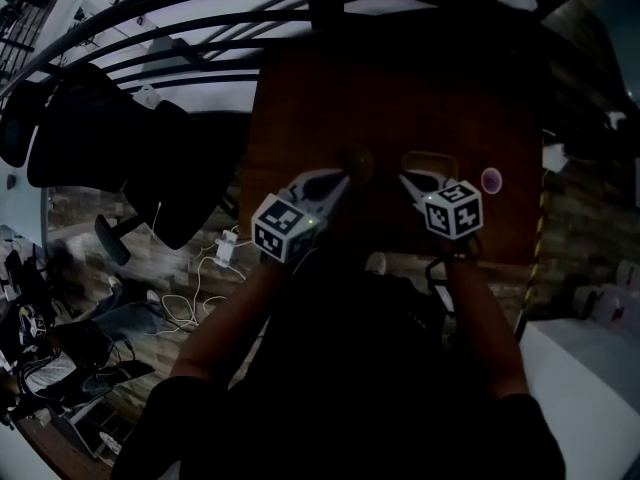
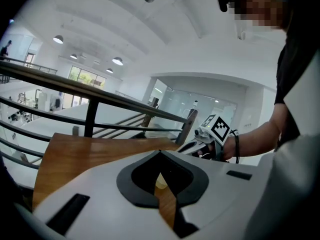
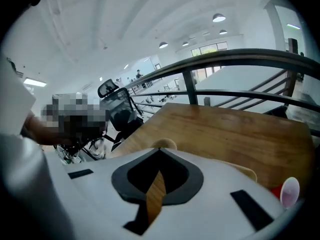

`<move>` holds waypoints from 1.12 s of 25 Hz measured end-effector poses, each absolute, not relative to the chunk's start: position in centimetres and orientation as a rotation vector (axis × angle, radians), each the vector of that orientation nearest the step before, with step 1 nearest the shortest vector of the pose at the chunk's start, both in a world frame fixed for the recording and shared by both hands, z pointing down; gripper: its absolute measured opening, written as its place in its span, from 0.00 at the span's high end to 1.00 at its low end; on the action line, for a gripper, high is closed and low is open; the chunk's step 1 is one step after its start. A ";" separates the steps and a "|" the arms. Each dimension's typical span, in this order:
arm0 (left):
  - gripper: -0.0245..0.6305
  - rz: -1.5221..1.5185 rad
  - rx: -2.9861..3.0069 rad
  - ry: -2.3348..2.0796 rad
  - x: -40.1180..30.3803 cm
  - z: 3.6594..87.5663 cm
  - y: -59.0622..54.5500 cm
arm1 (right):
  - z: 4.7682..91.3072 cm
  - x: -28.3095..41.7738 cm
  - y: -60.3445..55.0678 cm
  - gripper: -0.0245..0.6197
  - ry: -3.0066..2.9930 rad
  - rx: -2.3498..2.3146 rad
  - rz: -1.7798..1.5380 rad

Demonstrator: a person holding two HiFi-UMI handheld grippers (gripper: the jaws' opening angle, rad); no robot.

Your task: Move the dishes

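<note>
The head view is dark. On the brown wooden table (image 1: pixel 400 88) lie a small round tan dish (image 1: pixel 358 161), a pale plate (image 1: pixel 430 160) and a pink cup (image 1: pixel 491 180). My left gripper (image 1: pixel 340 180) hovers just short of the tan dish, jaws together and empty. My right gripper (image 1: pixel 406 179) is over the plate's near edge, also shut with nothing held. In the right gripper view the tan dish (image 3: pixel 165 144) peeks over the jaw tips, the plate rim (image 3: pixel 241 168) is to the right and the pink cup (image 3: pixel 290 191) at the lower right. In the left gripper view the right gripper (image 2: pixel 202 143) is ahead.
A dark metal railing (image 1: pixel 200 48) runs behind and left of the table. A black office chair (image 1: pixel 150 168) stands left of it, with cables (image 1: pixel 190 303) and a white power strip (image 1: pixel 227 248) on the floor. A white block (image 1: pixel 590 368) sits at the lower right.
</note>
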State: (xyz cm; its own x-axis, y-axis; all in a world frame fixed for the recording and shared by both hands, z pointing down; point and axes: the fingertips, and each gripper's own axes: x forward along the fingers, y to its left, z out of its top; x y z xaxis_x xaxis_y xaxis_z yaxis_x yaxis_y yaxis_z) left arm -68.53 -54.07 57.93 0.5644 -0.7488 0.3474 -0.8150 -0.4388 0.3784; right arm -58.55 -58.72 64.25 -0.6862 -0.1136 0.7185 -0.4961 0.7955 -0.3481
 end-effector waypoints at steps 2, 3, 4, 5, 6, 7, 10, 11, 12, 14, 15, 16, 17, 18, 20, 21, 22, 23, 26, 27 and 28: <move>0.98 0.171 2.297 -1.280 -66.8 57.0 -53.3 | 63.5 -56.6 -57.2 0.95 -2.283 0.417 0.694; 0.98 0.169 2.295 -1.298 -66.1 56.7 -53.0 | 63.3 -55.6 -56.5 0.95 -2.289 0.402 0.693; 0.98 0.167 2.288 -1.316 -65.5 56.5 -52.5 | 63.0 -54.5 -55.9 0.95 -2.293 0.387 0.690; 0.98 0.165 2.280 -1.335 -64.9 56.2 -52.0 | 62.8 -53.4 -55.3 0.95 -2.298 0.375 0.686; 0.98 0.167 2.273 -1.350 -64.3 56.0 -51.4 | 62.5 -52.3 -54.7 0.95 -2.305 0.365 0.682; 0.98 0.173 2.269 -1.361 -63.6 55.7 -50.7 | 62.2 -51.3 -54.1 0.95 -2.312 0.357 0.680; 0.98 0.186 2.267 -1.372 -61.2 54.9 -48.7 | 61.2 -48.5 -52.7 0.95 -2.330 0.341 0.686; 0.98 0.186 2.266 -1.376 -60.6 54.7 -48.1 | 60.8 -47.8 -52.3 0.95 -2.338 0.338 0.685; 0.98 0.188 2.265 -1.382 -60.1 54.6 -47.5 | 60.4 -47.2 -52.0 0.95 -2.347 0.336 0.679; 0.98 0.194 2.260 -1.398 -59.5 54.3 -46.3 | 59.9 -46.4 -51.2 0.95 -2.365 0.329 0.664; 0.98 0.196 2.258 -1.404 -59.2 54.2 -45.6 | 59.8 -46.1 -50.7 0.95 -2.370 0.321 0.659; 0.98 0.195 2.257 -1.405 -58.9 54.0 -44.9 | 59.7 -45.7 -50.0 0.95 -2.370 0.309 0.654; 0.98 0.192 2.257 -1.399 -58.5 53.7 -44.2 | 59.6 -45.4 -49.3 0.95 -2.369 0.296 0.647; 0.98 0.186 2.259 -1.385 -58.0 53.4 -43.6 | 59.4 -45.2 -48.5 0.95 -2.368 0.285 0.637; 0.98 0.182 2.271 -1.344 -57.2 53.1 -42.3 | 58.8 -45.0 -47.1 0.95 -2.373 0.274 0.613; 0.98 0.189 2.277 -1.328 -56.9 53.2 -41.7 | 58.6 -45.1 -46.4 0.95 -2.376 0.274 0.608; 0.98 0.195 2.282 -1.315 -56.9 53.4 -41.0 | 58.5 -45.2 -45.7 0.95 -2.380 0.277 0.608; 0.98 0.197 2.287 -1.305 -56.8 53.5 -40.4 | 58.4 -45.4 -45.0 0.95 -2.383 0.279 0.613; 0.98 0.200 2.307 -1.279 -56.8 53.5 -38.5 | 58.0 -45.8 -42.9 0.95 -2.385 0.288 0.623; 0.98 0.202 2.312 -1.270 -56.9 53.5 -37.9 | 57.8 -46.0 -42.3 0.95 -2.383 0.296 0.626; 0.98 0.202 2.314 -1.263 -57.1 53.5 -37.1 | 57.7 -46.1 -41.5 0.95 -2.381 0.304 0.633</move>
